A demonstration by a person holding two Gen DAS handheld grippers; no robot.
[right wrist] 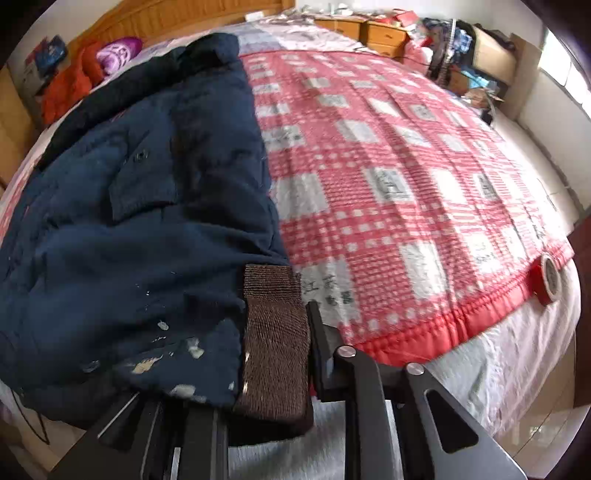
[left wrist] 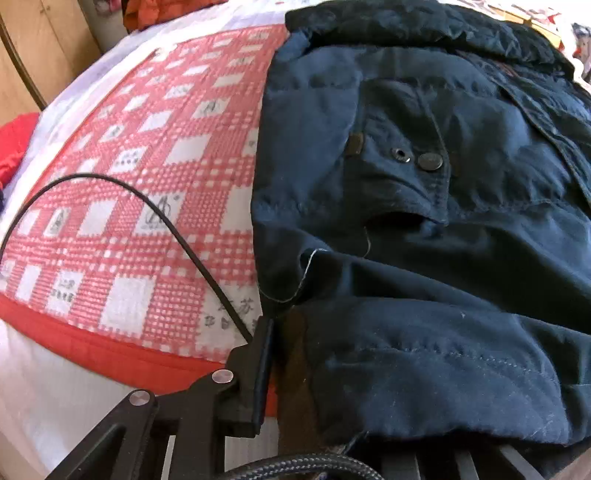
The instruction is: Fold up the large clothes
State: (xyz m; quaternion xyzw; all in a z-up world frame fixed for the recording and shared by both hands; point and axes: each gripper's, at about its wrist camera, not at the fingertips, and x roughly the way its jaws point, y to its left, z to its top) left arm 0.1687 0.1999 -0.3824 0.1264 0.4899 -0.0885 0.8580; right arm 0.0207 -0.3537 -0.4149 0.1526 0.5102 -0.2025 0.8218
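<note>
A large navy jacket (left wrist: 424, 229) lies spread on a red-and-white checked quilt (left wrist: 147, 177); its snap pocket faces up. In the right wrist view the same jacket (right wrist: 140, 206) fills the left half, on the quilt (right wrist: 388, 177). My left gripper (left wrist: 291, 343) is shut on the jacket's near edge at a brown ribbed band (left wrist: 295, 354). Only its left finger (left wrist: 258, 369) shows, since cloth hides the other. My right gripper (right wrist: 275, 314) is shut on the brown ribbed cuff (right wrist: 273, 347). Its right finger (right wrist: 319, 339) shows, and the left one is under the jacket.
A thin black cable (left wrist: 177, 229) arcs over the quilt. A red tape roll (right wrist: 550, 280) sits at the quilt's right corner. An orange garment (right wrist: 70, 88) and a purple item (right wrist: 118, 51) lie by the wooden headboard (right wrist: 184, 18). Wooden drawers (right wrist: 369, 33) and clutter (right wrist: 461, 66) stand beyond the bed.
</note>
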